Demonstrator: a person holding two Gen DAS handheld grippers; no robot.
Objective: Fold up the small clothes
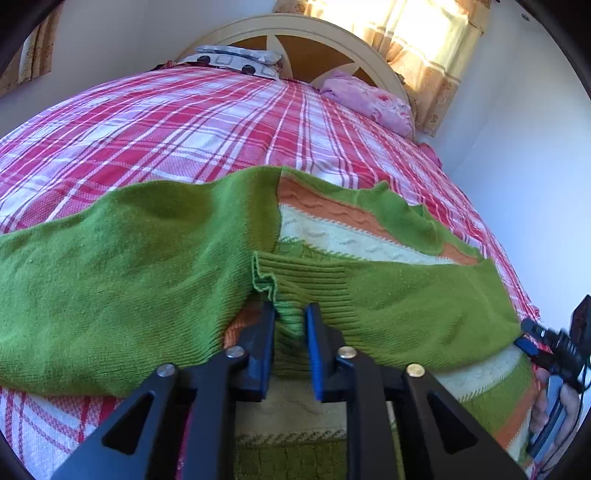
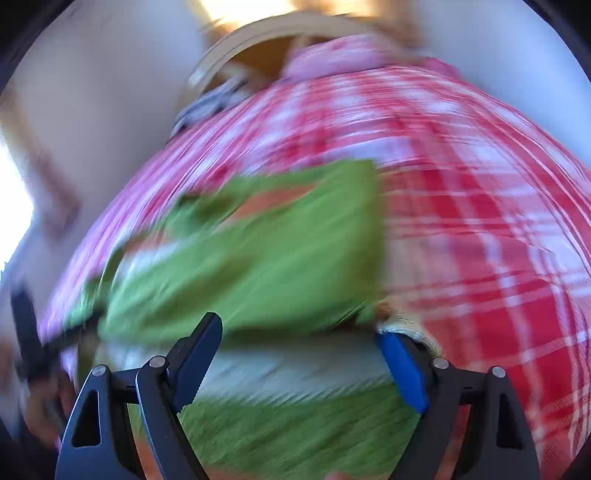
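Observation:
A green knitted sweater (image 1: 129,266) with orange and cream bands lies spread on the bed, its sleeves folded in over the body. My left gripper (image 1: 290,310) is low over it, and its blue pads are shut on the ribbed cuff (image 1: 295,280) of the right sleeve, which is bunched between them. In the blurred right wrist view, my right gripper (image 2: 299,328) stands wide open just above the sweater (image 2: 258,266), with nothing gripped. In the left wrist view the right gripper (image 1: 532,339) shows at the sweater's right edge, held by a hand (image 1: 554,402).
The sweater lies on a red and white plaid bedspread (image 1: 184,122). A patterned pillow (image 1: 236,61) and a pink pillow (image 1: 369,99) lie against the curved headboard (image 1: 295,29). A lit curtain (image 1: 424,40) hangs at the back right, and a white wall runs along the bed's right side.

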